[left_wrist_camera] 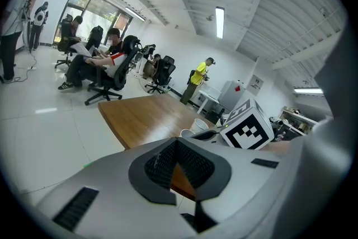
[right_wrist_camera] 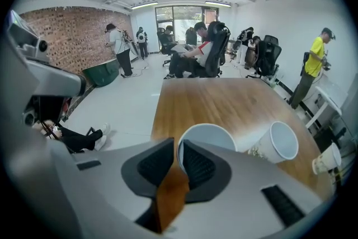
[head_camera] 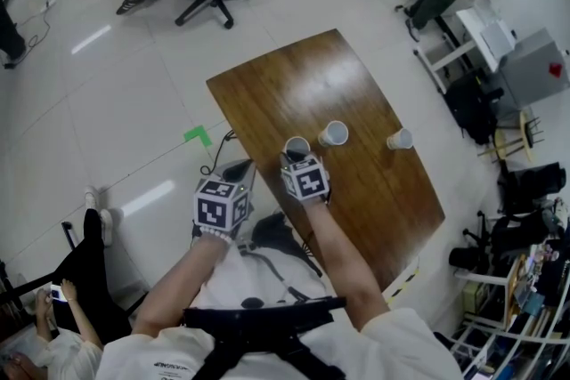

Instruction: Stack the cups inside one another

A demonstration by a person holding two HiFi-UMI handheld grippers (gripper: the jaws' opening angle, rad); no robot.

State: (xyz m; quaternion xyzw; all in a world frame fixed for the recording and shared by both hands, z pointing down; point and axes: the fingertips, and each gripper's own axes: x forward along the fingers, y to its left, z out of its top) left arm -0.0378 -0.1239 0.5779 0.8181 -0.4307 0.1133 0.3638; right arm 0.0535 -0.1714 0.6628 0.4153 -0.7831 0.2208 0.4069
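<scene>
1. Markings: the marker cube (head_camera: 305, 178) on each gripper shows black-and-white squares. The second cup (right_wrist_camera: 277, 143) carries a small print near its base, too small to read.
2. Right gripper (right_wrist_camera: 178, 144): the forearm reaches over the near edge of the tabletop (head_camera: 303, 84), pitched steeply down. The jaws stand narrowly apart astride the near wall of the near cup (right_wrist_camera: 210, 134), one pad inside and one outside, with a sliver of gap still visible.
3. Left gripper (left_wrist_camera: 176, 140): held low beyond the tabletop's near left edge, over the floor (head_camera: 134, 102), tilted gently down. Its jaws are together and empty.
4. Cups: the near cup stands upright and the second cup lies tilted just right of it. The third cup (head_camera: 400, 139) lies on its side further right.
</scene>
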